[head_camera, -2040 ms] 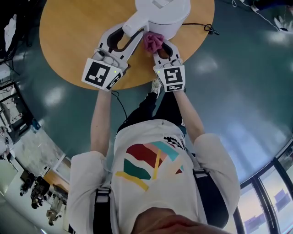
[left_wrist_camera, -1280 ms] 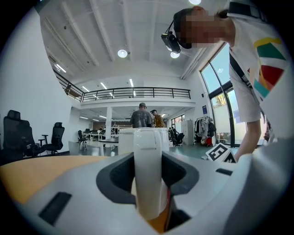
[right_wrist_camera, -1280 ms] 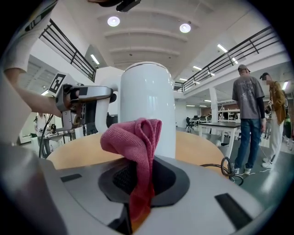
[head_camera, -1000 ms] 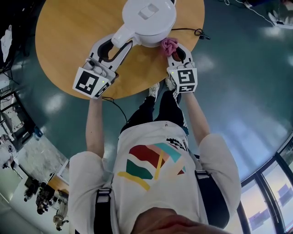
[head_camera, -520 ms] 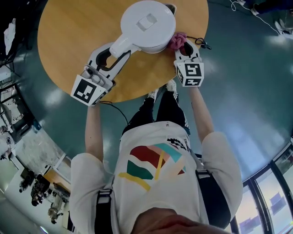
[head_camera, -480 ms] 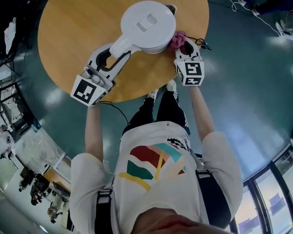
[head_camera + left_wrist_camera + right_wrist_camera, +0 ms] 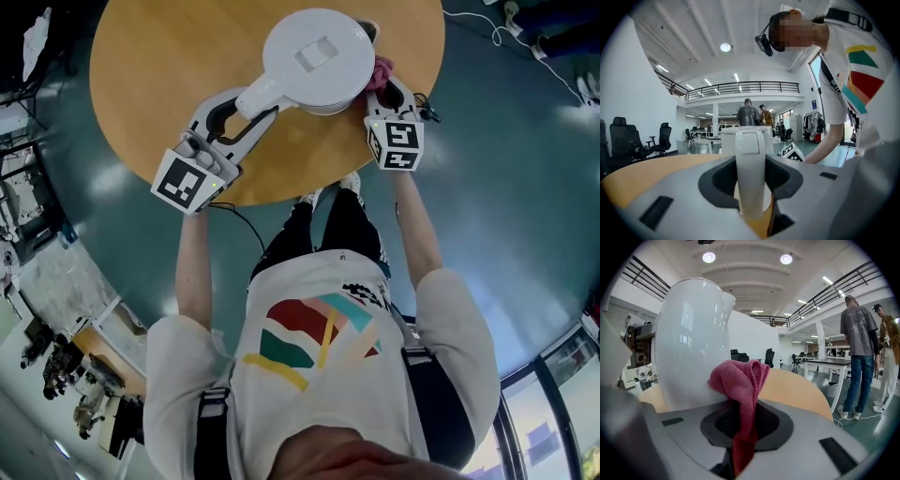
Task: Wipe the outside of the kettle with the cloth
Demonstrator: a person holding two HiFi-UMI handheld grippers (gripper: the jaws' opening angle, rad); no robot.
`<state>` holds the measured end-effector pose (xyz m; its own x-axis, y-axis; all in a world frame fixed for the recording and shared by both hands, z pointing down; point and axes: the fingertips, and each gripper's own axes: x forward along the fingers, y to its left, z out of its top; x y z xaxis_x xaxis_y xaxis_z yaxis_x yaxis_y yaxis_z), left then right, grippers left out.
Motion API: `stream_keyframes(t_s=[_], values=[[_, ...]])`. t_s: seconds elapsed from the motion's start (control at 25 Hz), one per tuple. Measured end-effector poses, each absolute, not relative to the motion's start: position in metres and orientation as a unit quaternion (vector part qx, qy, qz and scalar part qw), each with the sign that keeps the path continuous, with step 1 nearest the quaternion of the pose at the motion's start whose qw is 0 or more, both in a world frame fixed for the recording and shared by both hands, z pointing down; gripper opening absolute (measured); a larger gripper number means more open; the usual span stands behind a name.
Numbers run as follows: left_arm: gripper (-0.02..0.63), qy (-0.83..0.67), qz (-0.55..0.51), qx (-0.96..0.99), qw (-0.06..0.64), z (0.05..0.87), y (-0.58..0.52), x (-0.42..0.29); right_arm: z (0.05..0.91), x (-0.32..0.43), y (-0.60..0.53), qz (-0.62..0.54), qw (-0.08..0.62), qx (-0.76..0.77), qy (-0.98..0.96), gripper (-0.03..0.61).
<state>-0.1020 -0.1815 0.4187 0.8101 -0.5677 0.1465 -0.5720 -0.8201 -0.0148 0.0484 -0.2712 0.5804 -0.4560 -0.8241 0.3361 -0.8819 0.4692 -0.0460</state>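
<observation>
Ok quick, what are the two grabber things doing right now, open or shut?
Left gripper: shut on the kettle handle.
Right gripper: shut on the pink cloth.

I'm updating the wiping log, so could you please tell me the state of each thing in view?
kettle: upright on the table, lid closed.
cloth: bunched, pressed against the kettle's side.
left tongs: shut on the kettle's handle.
right tongs: shut on the cloth.
</observation>
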Motion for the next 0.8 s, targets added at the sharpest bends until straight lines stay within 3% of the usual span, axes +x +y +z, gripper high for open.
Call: stream_keyframes(t_s=[0.8], values=[[0.183, -0.380, 0.110, 0.918, 0.011, 0.426, -0.182, -0.106, 0.467, 0.086, -0.222, 0.056, 0.103, 0.500, -0.858, 0.048]])
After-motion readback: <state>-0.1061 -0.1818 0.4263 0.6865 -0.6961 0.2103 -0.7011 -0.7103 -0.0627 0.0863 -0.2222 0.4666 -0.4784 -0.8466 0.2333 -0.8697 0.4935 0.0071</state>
